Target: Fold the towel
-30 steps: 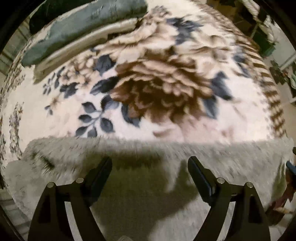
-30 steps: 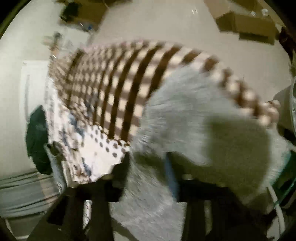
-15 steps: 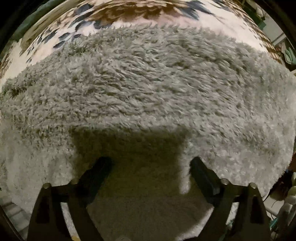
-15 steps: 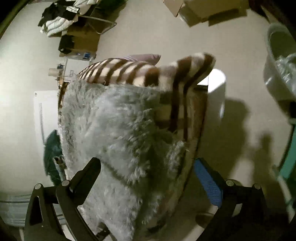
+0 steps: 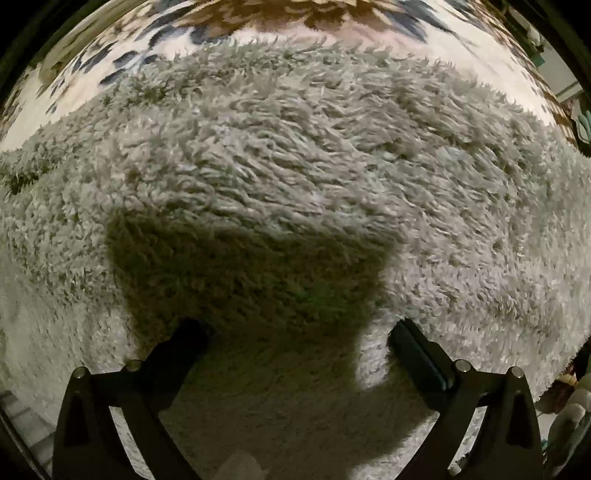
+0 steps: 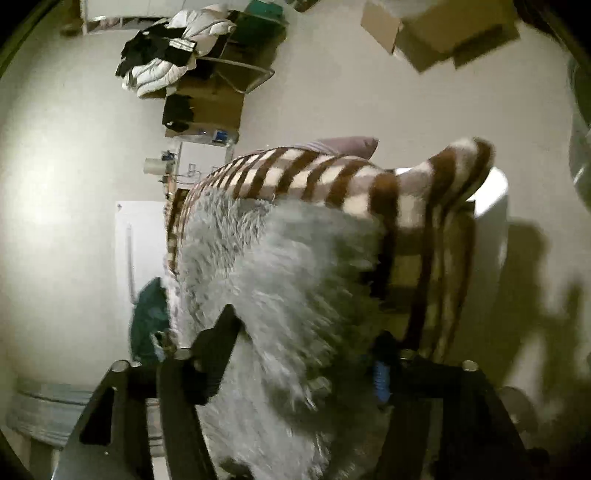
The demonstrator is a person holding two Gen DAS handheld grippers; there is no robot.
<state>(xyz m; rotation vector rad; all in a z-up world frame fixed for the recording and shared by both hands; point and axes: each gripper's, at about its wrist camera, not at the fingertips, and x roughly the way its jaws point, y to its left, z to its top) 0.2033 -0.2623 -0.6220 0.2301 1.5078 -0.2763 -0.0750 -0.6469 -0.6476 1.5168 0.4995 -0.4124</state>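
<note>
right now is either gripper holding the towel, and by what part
Left gripper holds nothing: jaws wide open above the shaggy grey towel. Right gripper straddles the towel's edge, jaws just closing; a grip cannot be told.

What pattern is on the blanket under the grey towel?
Brown and cream stripes on the blanket, clearest in the right wrist view, beside the towel.

Home bedroom — blanket-covered bed (image 6: 332, 177), clothes heap (image 6: 166, 62) on rack, cardboard boxes (image 6: 436, 33).
</note>
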